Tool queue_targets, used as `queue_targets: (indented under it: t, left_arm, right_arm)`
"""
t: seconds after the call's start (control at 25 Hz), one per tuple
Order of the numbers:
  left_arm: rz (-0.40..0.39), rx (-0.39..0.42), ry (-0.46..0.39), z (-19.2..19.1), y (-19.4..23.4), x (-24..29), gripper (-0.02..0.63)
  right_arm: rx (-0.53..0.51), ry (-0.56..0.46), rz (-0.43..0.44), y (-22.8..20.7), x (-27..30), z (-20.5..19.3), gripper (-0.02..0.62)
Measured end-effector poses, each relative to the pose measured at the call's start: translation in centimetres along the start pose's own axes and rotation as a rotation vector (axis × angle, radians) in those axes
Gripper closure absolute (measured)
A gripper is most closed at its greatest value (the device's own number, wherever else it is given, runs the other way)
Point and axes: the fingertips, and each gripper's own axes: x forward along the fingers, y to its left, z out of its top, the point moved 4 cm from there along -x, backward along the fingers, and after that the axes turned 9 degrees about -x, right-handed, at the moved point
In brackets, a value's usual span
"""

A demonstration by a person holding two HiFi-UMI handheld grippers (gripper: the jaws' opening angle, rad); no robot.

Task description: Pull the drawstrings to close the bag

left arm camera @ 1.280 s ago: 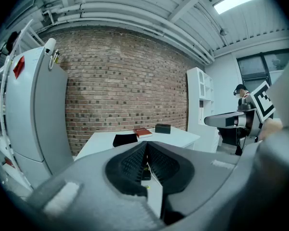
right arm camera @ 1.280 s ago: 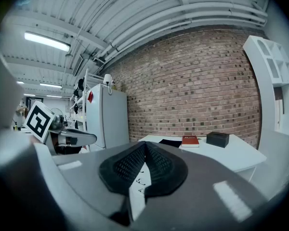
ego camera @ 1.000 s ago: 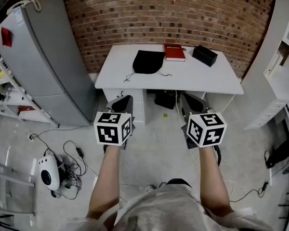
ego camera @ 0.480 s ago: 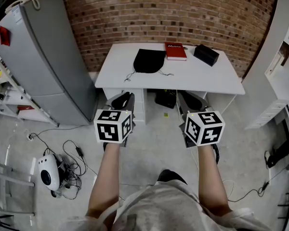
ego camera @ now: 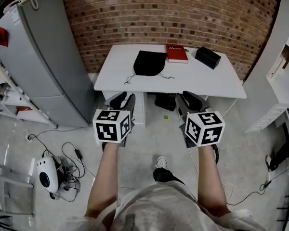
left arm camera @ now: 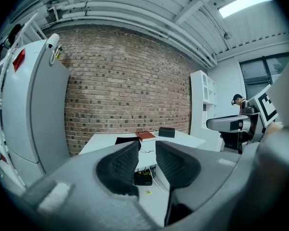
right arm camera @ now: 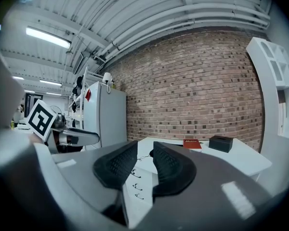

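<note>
A black drawstring bag lies flat on the white table, its thin cords trailing toward the table's front edge. It also shows far off as the bag in the left gripper view. Both grippers hang in the air in front of the table, well short of the bag. My left gripper has its jaws opening with nothing between them; a narrow gap shows at the left gripper. My right gripper is also opening and empty, as at the right gripper.
A red book and a black box lie on the table behind and right of the bag. A grey fridge stands left, white shelving right. Cables and a white device lie on the floor at left.
Both grippers' jaws have parted slightly. The person has stepped forward, a foot now showing on the floor, and the table sits a little nearer.
</note>
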Motion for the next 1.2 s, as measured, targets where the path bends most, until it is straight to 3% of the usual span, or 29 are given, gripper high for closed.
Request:
queue_targets:
  t: [0.6,1.2]
  left_arm:
    - [0.017,0.0,0.008,1.7,2.9,6.7,0.41]
    - [0.055,0.007,0.029,4.0,5.3,15.4,0.4]
  right_arm:
    - [0.005,0.029,0.018,-3.9,6.5,-1.0,0.425]
    - [0.03,0.041,0.049,-10.3,14.6,-1.4,0.368]
